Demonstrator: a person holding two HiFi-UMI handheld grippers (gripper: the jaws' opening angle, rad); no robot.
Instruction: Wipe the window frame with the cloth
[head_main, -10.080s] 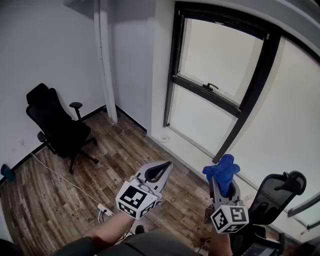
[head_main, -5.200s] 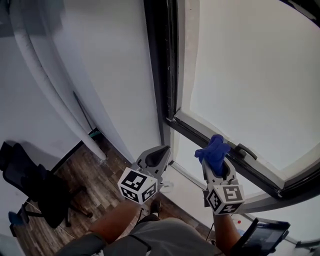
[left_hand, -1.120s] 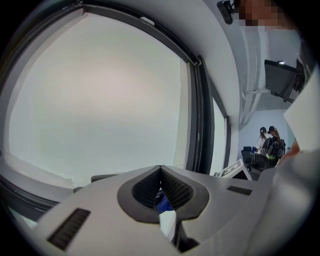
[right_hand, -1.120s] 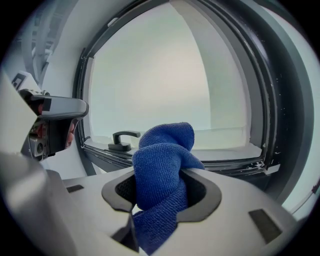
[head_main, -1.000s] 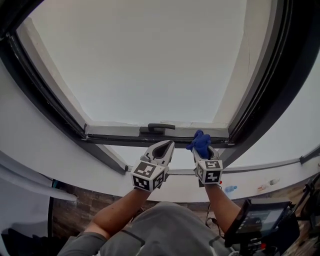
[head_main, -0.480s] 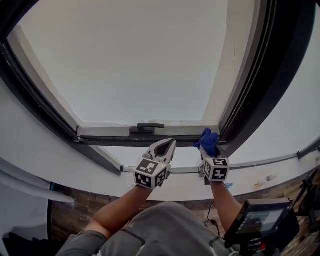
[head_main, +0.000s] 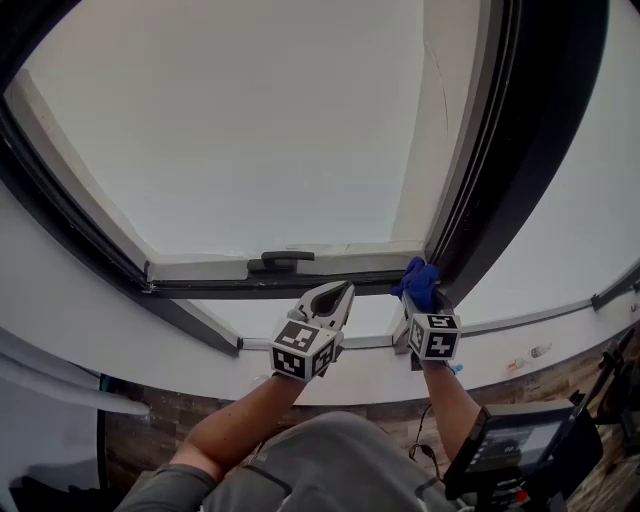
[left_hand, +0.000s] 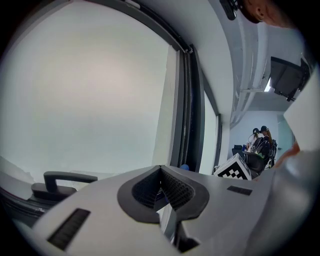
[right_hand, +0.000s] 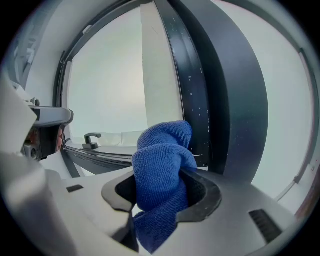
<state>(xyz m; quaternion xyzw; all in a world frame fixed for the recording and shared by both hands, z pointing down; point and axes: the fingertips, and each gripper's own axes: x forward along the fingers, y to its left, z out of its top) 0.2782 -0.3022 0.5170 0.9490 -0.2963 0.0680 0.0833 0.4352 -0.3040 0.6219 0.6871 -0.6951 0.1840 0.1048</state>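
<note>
- Up at the window, the right tool (head_main: 420, 303) is clamped on a blue cloth (head_main: 417, 280); the right gripper view shows the bunched cloth (right_hand: 162, 165) filling the gap of that tool (right_hand: 161, 187), one fold standing above the jaws and a tail hanging below them.
- From the head view, the cloth sits at the lower right corner of the black window frame (head_main: 478, 200), where the bottom rail meets the upright member.
- Whether the cloth actually presses on the frame cannot be told; in the right gripper view its top fold lies just in front of the dark upright of the window frame (right_hand: 192, 100).
- The left tool (head_main: 337, 292) is held just left of the right one, below the bottom rail, its tips pointing up toward the rail.
- In the left gripper view, the jaws of the left tool (left_hand: 161, 172) are pressed together with nothing between them.
- A dark window handle (head_main: 276, 262) lies flat on the bottom rail, left of the cloth and above the left tool; it also shows at the lower left of the left gripper view (left_hand: 60, 178).
- Both forearms reach up from the bottom edge of the head view, the left forearm (head_main: 235, 425) bare.
- A dark screen (head_main: 520, 438) stands at the lower right, over a wooden floor (head_main: 565, 375).
</note>
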